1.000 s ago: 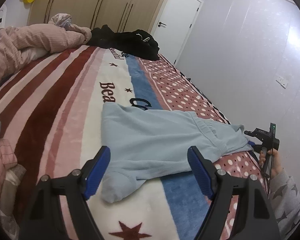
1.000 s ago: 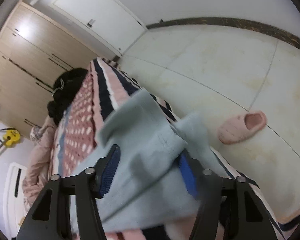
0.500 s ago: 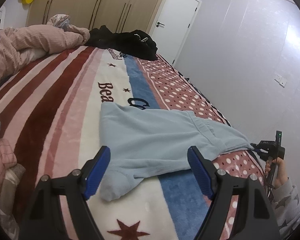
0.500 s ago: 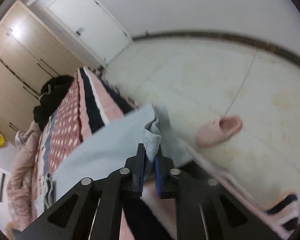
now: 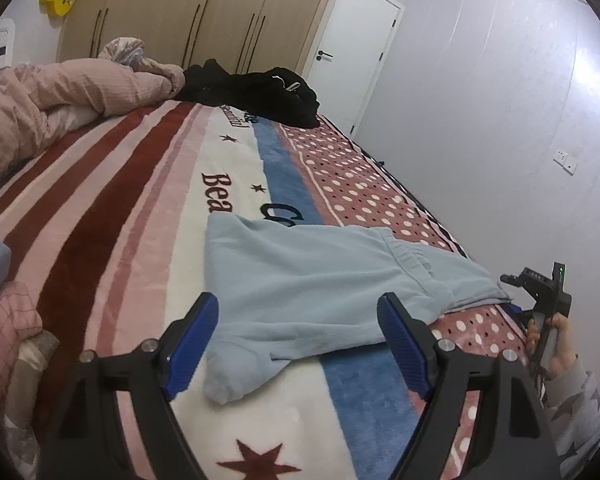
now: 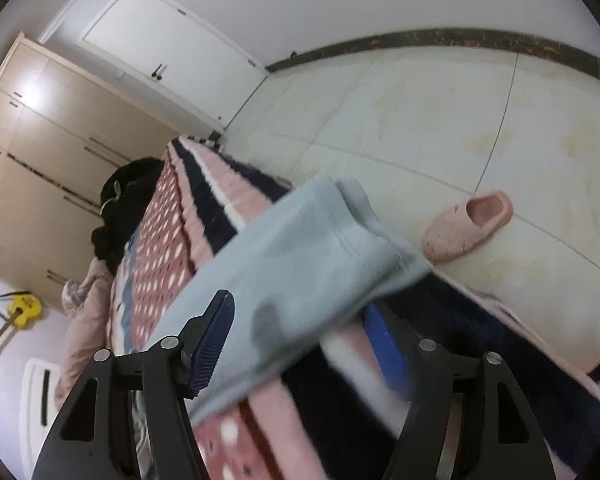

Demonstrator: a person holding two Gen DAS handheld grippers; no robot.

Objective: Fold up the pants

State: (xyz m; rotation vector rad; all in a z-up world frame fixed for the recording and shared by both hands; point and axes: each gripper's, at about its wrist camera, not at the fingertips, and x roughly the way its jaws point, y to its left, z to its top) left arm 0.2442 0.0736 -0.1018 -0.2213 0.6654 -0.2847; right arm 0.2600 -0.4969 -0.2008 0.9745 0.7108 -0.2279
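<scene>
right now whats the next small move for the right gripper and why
Probably close the right gripper on the pants edge again. Its jaws stand open with the light blue fabric draped between them at the bed's side, so nothing is held. The left gripper hovers open over the other end.

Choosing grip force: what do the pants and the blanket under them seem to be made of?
Pants: probably soft fleece or cotton knit, matte light blue, limp, with a gathered waistband. Blanket: likely plush synthetic fleece, fuzzy pile with a slight sheen, printed stripes and dots.
</scene>
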